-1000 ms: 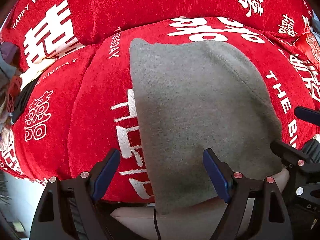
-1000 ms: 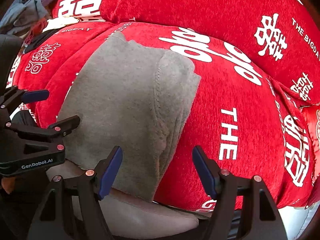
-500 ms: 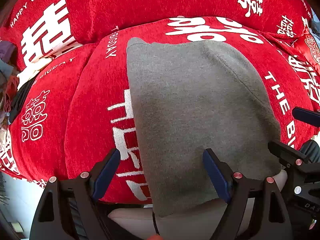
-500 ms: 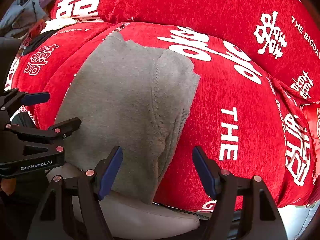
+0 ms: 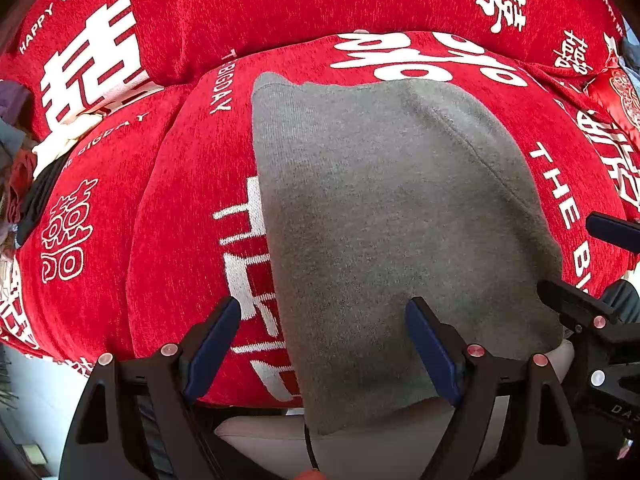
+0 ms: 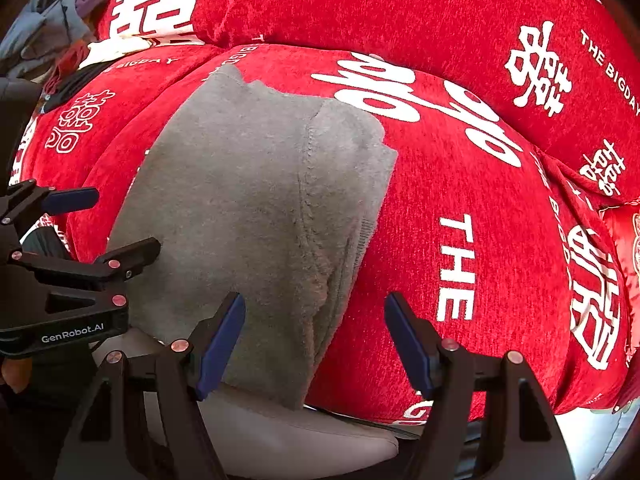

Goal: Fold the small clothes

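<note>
A grey knitted garment (image 5: 384, 216) lies folded lengthwise on a red sofa seat, its near end hanging over the seat's front edge; it also shows in the right wrist view (image 6: 256, 208). My left gripper (image 5: 324, 344) is open and empty, its jaws straddling the garment's near left edge. My right gripper (image 6: 316, 340) is open and empty, its jaws straddling the garment's near right edge, where a seam runs down. Each gripper shows at the side of the other's view.
The red sofa cover (image 5: 180, 220) with white lettering covers seat and backrest (image 6: 400, 12). A pile of other clothes (image 6: 52, 28) lies at the far left. A pale grey cushion edge (image 6: 304, 436) shows below the garment's hanging end.
The garment's near end has slid a little further down over the seat's front edge. Both grippers stay open and have barely moved.
</note>
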Demonstrator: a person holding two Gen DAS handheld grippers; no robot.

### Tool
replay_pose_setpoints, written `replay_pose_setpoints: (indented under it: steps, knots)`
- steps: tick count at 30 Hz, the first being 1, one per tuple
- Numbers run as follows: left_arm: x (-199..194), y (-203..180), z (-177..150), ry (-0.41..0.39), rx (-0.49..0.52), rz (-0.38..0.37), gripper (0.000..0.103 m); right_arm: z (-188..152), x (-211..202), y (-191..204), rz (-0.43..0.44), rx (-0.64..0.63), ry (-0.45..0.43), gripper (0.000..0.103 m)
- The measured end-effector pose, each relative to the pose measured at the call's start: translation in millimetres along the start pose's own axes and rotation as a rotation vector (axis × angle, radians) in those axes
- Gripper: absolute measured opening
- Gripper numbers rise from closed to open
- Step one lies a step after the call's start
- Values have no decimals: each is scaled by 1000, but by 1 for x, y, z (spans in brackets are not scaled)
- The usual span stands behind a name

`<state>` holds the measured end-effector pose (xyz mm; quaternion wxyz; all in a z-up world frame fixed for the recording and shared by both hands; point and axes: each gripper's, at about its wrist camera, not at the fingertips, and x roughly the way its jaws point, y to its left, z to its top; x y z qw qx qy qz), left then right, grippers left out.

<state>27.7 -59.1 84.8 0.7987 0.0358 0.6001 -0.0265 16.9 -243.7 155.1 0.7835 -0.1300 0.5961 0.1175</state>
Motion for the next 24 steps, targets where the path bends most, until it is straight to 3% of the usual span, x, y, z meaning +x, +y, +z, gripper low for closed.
replay_pose_setpoints:
  steps: [24]
  knots:
    - [-4,0,-4,-7,-24,8,85,-2,-2,-3,-6,15,-1,75]
